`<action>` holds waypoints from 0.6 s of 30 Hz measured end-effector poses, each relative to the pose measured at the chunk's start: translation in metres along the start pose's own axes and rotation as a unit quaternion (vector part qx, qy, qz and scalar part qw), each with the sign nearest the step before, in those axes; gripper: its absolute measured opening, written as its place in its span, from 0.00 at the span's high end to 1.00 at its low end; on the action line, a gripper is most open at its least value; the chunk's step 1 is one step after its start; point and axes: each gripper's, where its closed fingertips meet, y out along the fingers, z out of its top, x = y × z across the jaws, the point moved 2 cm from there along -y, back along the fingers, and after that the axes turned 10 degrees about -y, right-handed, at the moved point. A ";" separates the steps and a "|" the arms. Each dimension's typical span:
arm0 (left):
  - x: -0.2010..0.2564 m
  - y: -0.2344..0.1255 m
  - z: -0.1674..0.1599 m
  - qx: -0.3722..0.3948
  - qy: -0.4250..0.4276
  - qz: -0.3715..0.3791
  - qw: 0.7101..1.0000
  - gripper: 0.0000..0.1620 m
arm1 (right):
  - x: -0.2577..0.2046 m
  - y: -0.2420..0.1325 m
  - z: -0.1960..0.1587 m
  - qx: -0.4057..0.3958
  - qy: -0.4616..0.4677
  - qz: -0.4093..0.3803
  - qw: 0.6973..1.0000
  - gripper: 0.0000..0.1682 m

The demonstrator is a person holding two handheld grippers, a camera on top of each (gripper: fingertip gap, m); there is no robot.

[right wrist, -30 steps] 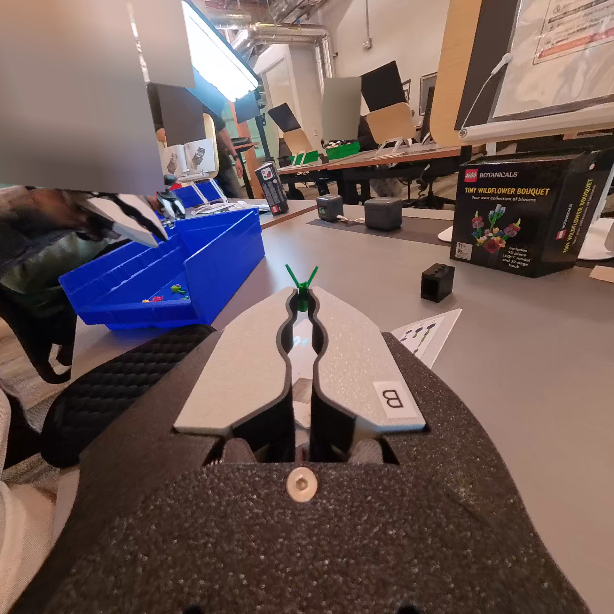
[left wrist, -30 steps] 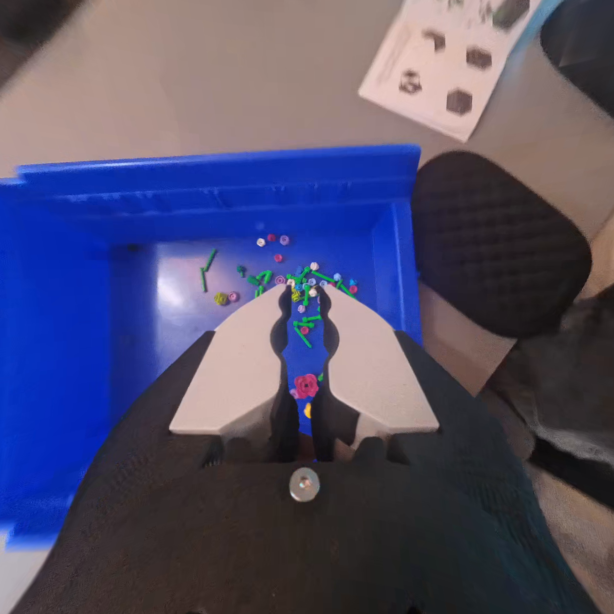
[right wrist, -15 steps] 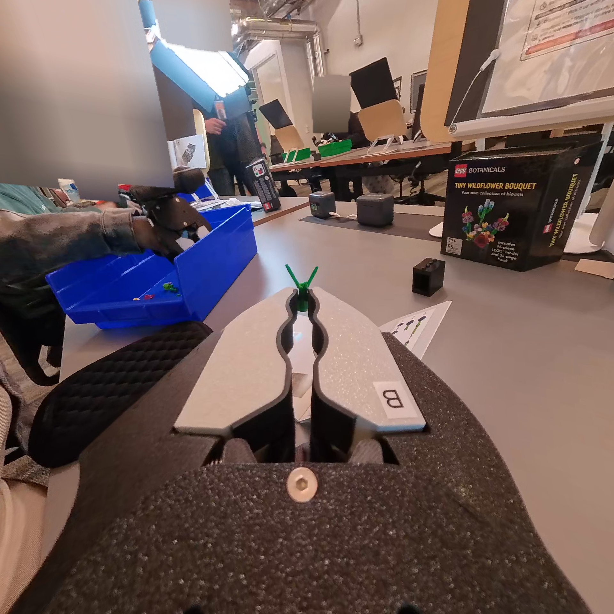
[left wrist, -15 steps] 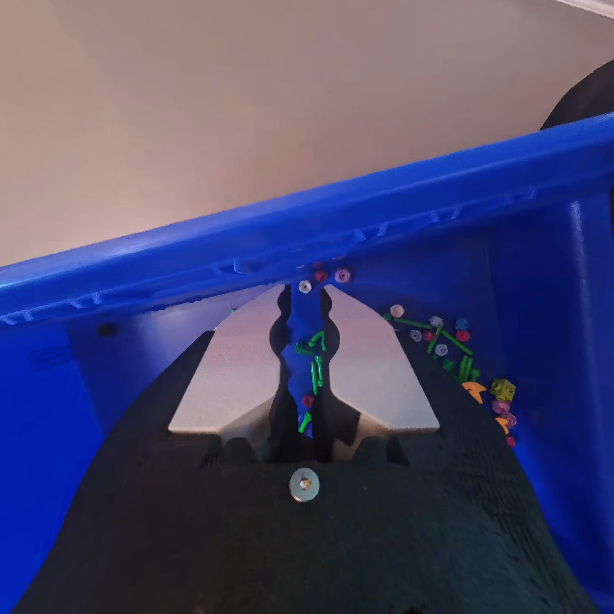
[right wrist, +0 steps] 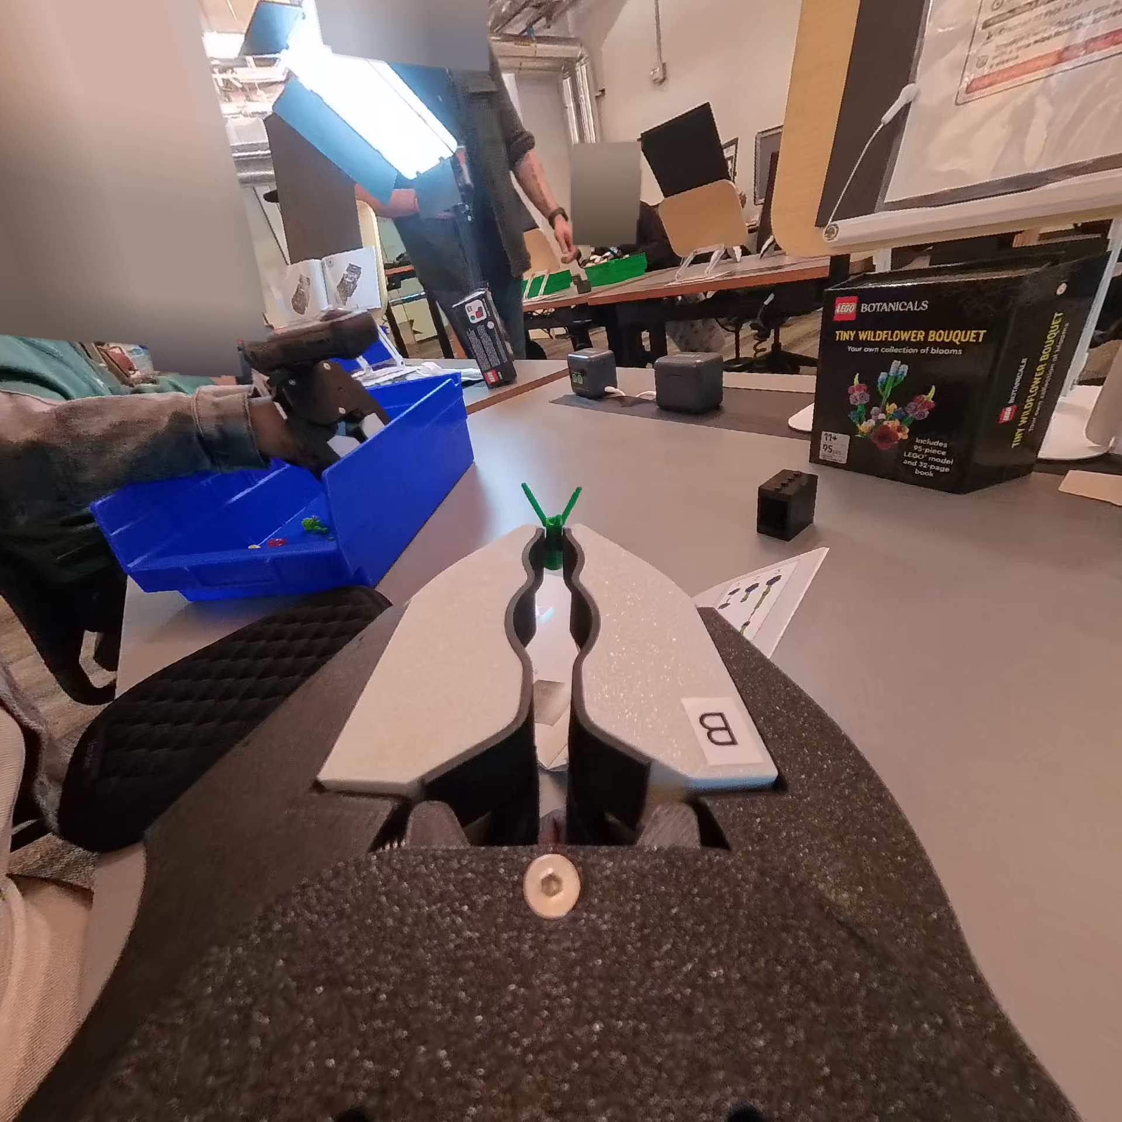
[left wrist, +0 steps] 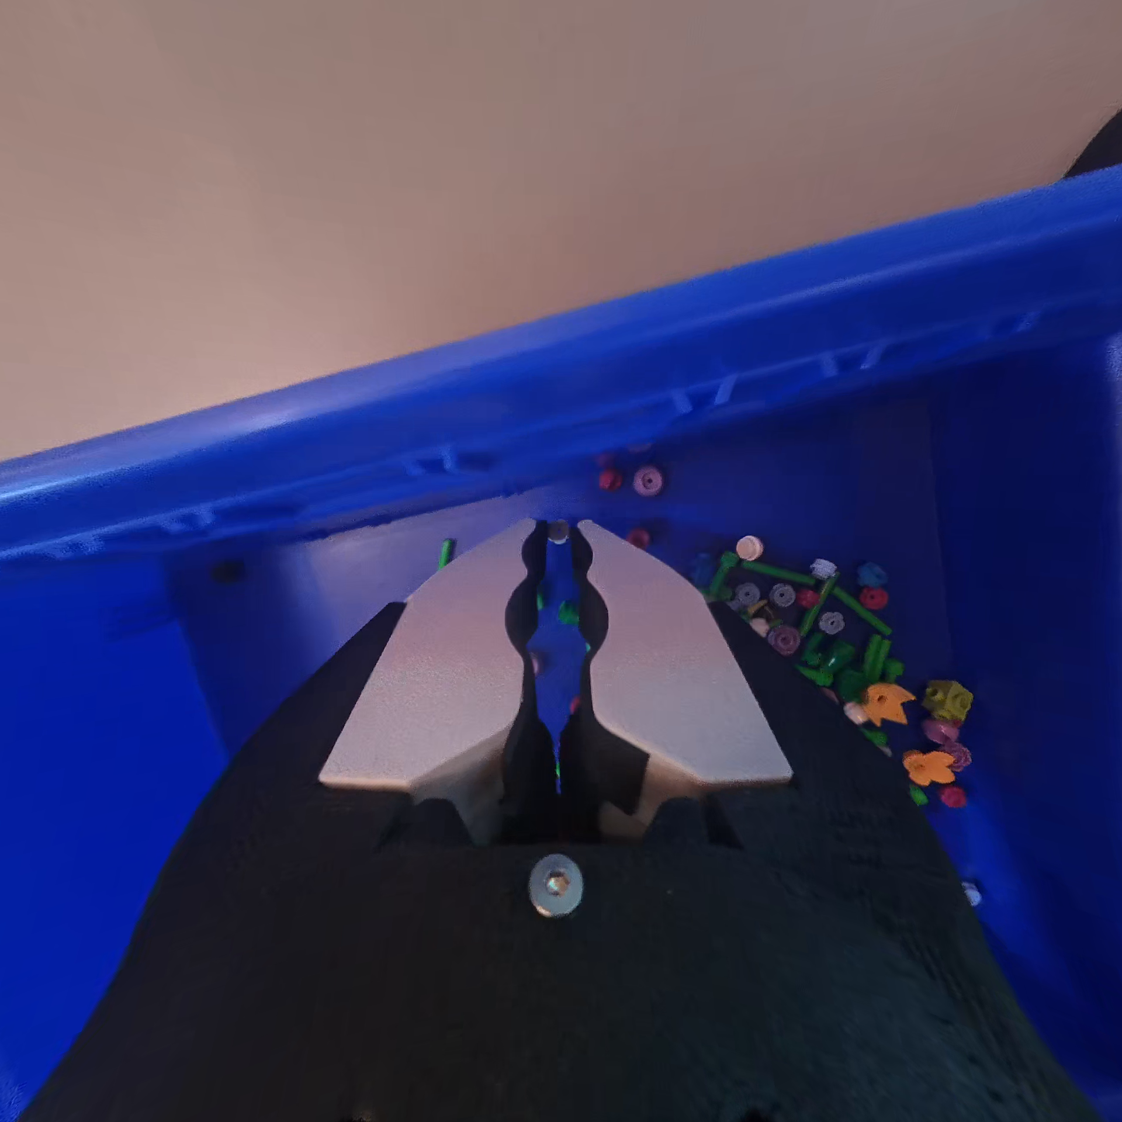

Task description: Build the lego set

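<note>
The left gripper point(left wrist: 557, 533), black-bodied with pale grey fingers, is low inside the deep blue plastic bin point(left wrist: 546, 388), closer to the bin floor than half a second ago and far lower than a second ago, when it hung above the rim with the whole bin in sight. Its jaws have narrowed since the last frame to a thin slit, and a small whitish round stud point(left wrist: 557, 532) sits right between the tips; whether the tips actually pinch it or it lies just beyond them cannot be told. The scatter of small loose pieces point(left wrist: 819, 631), green stems, grey and purple rounds, orange petals and an olive block, lies on the bin floor to the right of the fingers, with a red stud and a lilac stud point(left wrist: 648, 481) near the far wall. In the right wrist view the right gripper point(right wrist: 552, 534) is where it was in both earlier frames, above the grey tabletop point(right wrist: 911, 668), its jaws closed on the base of a small green forked stem piece point(right wrist: 551, 516) that stands upright out of the tips. The left gripper point(right wrist: 340, 419) shows there dipped into the bin point(right wrist: 394, 486), deeper than before. A white instruction sheet point(right wrist: 759, 595) lies just right of the right gripper's fingers, a small black block point(right wrist: 786, 504) stands farther off, and the black set box point(right wrist: 935, 388) stands upright beyond it, all unmoved.
</note>
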 end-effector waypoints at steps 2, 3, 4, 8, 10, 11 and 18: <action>-0.003 -0.018 0.006 0.019 -0.012 0.030 0.999 0.95 | -0.001 0.000 0.000 0.000 0.001 0.003 1.000 0.97; -0.003 -0.030 0.014 0.041 -0.018 0.047 0.998 0.95 | -0.001 0.000 0.000 -0.002 0.000 0.004 1.000 0.97; 0.000 -0.043 0.023 0.068 -0.022 0.058 0.996 0.95 | -0.002 0.001 -0.001 -0.005 -0.001 0.005 1.000 0.97; 0.044 -0.103 0.082 0.235 -0.025 0.064 0.969 0.95 | -0.005 0.003 -0.003 -0.014 -0.009 0.011 1.000 0.97; 0.080 -0.121 0.113 0.324 -0.021 0.031 0.945 0.95 | -0.006 0.004 -0.003 -0.015 -0.011 0.013 1.000 0.97; 0.099 -0.122 0.125 0.352 -0.019 0.006 0.936 0.95 | -0.006 0.003 -0.003 -0.016 -0.012 0.014 1.000 0.97; 0.180 -0.070 0.177 0.417 -0.090 -0.154 0.891 0.95 | -0.007 0.001 -0.001 -0.004 -0.010 0.015 1.000 0.97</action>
